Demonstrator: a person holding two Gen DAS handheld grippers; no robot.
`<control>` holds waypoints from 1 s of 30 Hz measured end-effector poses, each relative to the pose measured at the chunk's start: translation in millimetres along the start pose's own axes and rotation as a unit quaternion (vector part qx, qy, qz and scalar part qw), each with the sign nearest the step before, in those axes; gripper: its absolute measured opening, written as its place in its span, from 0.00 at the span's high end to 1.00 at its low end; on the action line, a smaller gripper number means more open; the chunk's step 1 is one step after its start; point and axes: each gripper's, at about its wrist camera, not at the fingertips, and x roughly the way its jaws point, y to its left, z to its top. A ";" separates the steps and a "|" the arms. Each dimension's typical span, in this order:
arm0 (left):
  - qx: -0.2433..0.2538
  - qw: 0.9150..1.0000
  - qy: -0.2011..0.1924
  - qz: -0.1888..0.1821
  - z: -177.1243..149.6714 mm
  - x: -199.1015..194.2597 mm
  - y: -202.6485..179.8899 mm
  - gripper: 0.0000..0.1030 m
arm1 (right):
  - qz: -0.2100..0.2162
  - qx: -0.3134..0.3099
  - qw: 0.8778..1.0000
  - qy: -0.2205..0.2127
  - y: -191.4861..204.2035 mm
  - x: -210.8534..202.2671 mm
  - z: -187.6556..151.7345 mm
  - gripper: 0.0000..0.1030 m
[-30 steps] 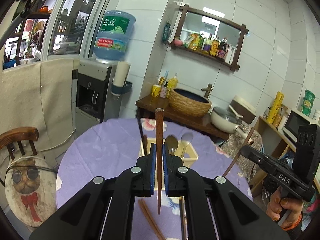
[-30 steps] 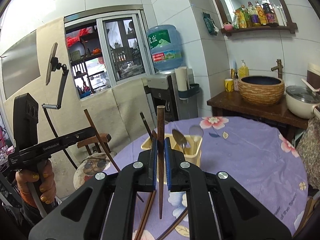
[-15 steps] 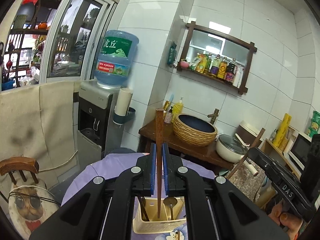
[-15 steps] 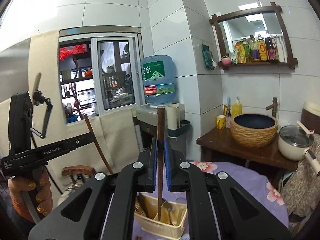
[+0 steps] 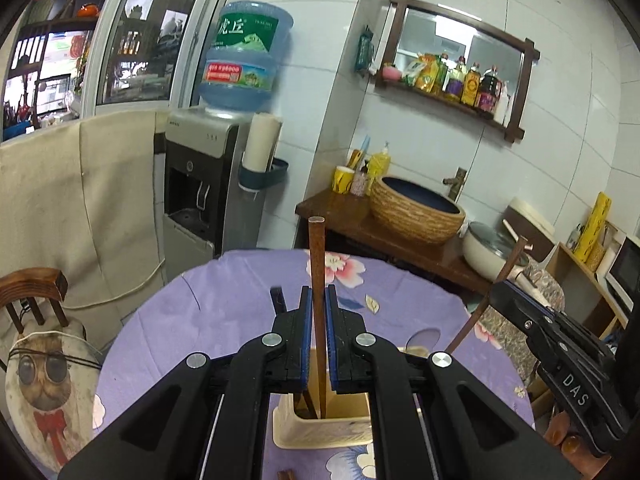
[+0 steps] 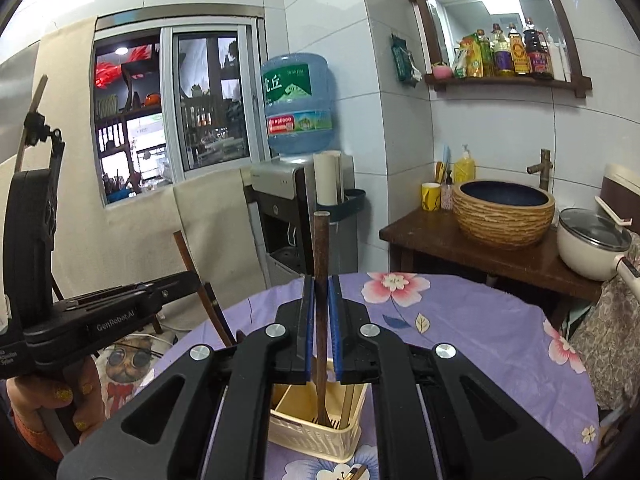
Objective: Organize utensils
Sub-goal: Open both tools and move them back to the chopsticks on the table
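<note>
Both pairs of fingers are closed on chopsticks, so take them in turn from left to right. Your left gripper (image 5: 316, 312) clamps a dark wooden chopstick (image 5: 316, 264) between its blue pads (image 5: 306, 340). That stick stands upright, its blunt end above the fingers. Its lower tip reaches down into the cream basket (image 5: 320, 428) on the table (image 5: 224, 304). Whether the tip touches the basket floor cannot be told from the left view. Other dark sticks already lean inside the same compartment, left of the held one.

Seen from the right camera, your left gripper (image 6: 188, 280) shows at the left edge, with its chopstick (image 6: 192, 272) slanting down behind the right gripper's body. Your left hand (image 6: 48, 404) grips the handle below it.

Your right gripper (image 6: 321, 316) holds a second chopstick (image 6: 321, 248) between its pads (image 6: 309, 328), also upright. Its lower end sits inside the basket (image 6: 316, 436), in a compartment right of a thin divider, near the slotted floor. Pale utensil handles stand in the next compartment to the right.

From the left camera, your right gripper (image 5: 500, 292) enters at the right edge, and its chopstick (image 5: 492, 292) runs diagonally toward the basket.

More chopstick ends (image 6: 354, 472) lie on the purple floral cloth in front of the basket, only partly in view. A chair (image 5: 36, 292) with a cat cushion stands at the table's left side. Behind the table stand a water dispenser (image 5: 204, 184) and a wooden counter (image 5: 384, 236) bearing a woven basin.
</note>
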 end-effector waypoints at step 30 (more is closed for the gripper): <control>0.051 0.995 0.072 0.036 -103.5 -25.0 14.4 0.34 | -0.060 -0.024 0.997 0.048 1.7 -37.6 -93.6 0.36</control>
